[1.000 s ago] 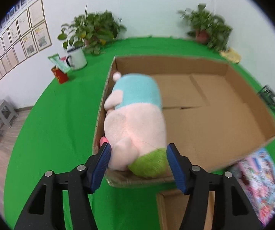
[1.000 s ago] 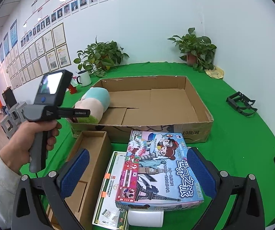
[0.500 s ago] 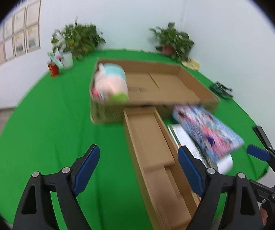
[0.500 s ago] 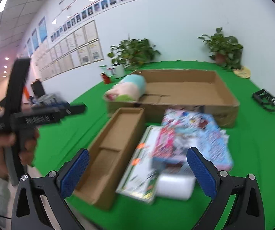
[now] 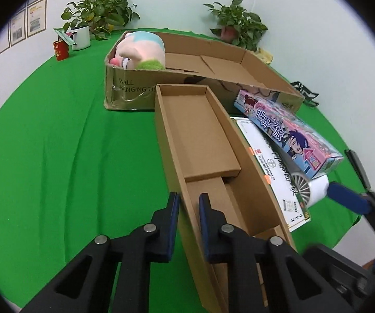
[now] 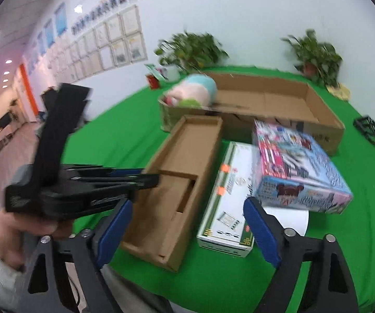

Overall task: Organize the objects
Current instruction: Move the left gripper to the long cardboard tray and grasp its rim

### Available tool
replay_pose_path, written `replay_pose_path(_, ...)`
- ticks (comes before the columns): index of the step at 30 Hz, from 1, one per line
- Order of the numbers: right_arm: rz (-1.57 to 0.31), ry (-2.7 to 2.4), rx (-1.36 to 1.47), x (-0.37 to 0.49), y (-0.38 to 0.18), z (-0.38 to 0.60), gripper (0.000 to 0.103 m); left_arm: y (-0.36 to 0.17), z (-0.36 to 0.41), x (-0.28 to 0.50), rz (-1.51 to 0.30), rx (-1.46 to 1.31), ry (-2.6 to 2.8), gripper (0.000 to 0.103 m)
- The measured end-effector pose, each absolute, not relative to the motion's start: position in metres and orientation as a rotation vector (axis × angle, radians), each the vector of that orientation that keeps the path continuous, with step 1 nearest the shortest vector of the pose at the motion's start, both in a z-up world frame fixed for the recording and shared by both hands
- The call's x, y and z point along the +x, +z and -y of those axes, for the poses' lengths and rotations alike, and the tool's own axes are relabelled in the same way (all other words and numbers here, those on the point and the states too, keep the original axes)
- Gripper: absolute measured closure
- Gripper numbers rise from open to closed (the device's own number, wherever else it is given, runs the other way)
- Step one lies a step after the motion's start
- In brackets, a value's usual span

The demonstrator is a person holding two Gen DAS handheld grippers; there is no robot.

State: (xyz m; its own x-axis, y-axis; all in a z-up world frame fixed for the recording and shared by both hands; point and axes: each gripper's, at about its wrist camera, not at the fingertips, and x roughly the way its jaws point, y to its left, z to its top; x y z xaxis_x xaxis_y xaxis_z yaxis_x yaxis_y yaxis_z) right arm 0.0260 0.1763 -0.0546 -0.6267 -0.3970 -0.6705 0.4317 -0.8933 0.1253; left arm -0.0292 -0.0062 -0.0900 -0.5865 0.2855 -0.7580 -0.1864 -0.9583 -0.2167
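Your left gripper (image 5: 188,203) is clamped on the near side wall of the long open carton (image 5: 200,140) lying on the counter (image 5: 57,156) before the big box (image 5: 252,62); light, thin, flexible cardboard, so grip low; right gripper (image 6: 187,232) just closing, empty.

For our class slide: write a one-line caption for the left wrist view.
Left gripper pinches the long cardboard tray's side wall.
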Motion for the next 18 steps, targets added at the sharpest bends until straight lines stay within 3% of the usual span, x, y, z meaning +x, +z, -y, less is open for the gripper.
replay_pose_path(8,-0.147,-2.451,1.096,0.0,-0.075,-0.151,0.054,-0.089,0.015,-0.023,0.2,-1.27,2.588,0.092)
replay_pose_path(10,-0.157,-2.429,1.138,-0.005,-0.083,-0.145,0.071,-0.089,0.021,-0.02,0.223,-1.275,2.59,0.093)
replay_pose_path(14,-0.16,-2.369,1.162,-0.003,-0.091,-0.129,0.083,-0.088,0.027,-0.003,0.21,-1.296,2.611,0.093)
replay_pose_path(18,-0.158,-2.359,1.155,0.009,-0.092,-0.119,0.086,-0.089,0.039,0.016,0.256,-1.317,2.626,0.092)
